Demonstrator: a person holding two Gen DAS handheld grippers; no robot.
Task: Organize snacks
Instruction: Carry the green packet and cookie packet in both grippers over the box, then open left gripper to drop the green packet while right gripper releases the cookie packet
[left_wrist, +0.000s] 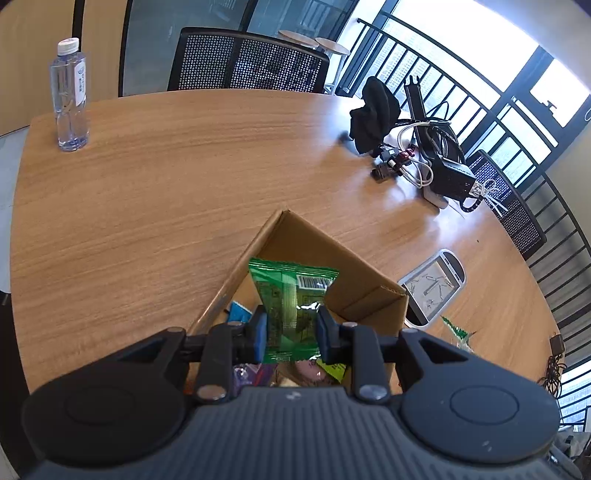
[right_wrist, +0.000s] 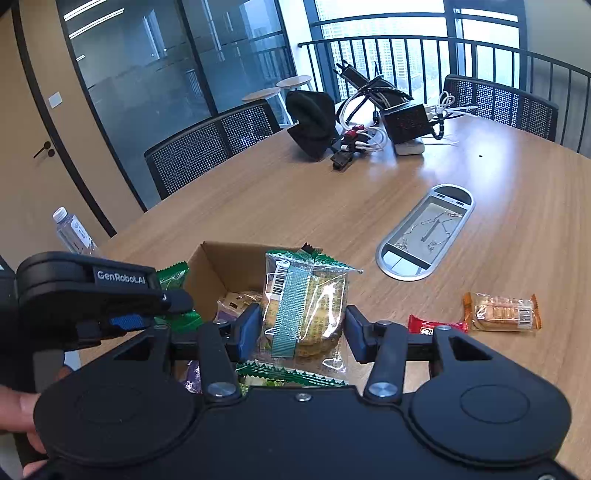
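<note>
Left gripper (left_wrist: 291, 332) clamps a green snack packet (left_wrist: 291, 306) above the open cardboard box (left_wrist: 364, 275), seemingly poised to drop it in; right gripper (right_wrist: 301, 328) pinches a clear biscuit pack (right_wrist: 304, 310) beside the box for its turn; two wrapped snacks (right_wrist: 500, 312) wait on the counter (right_wrist: 517, 229).

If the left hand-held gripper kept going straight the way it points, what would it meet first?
Probably the cardboard box: the left hand-held gripper, shut on a green snack packet, points down into its open top, so the packet would likely reach the inside or far wall first. Depth is unclear.
</note>
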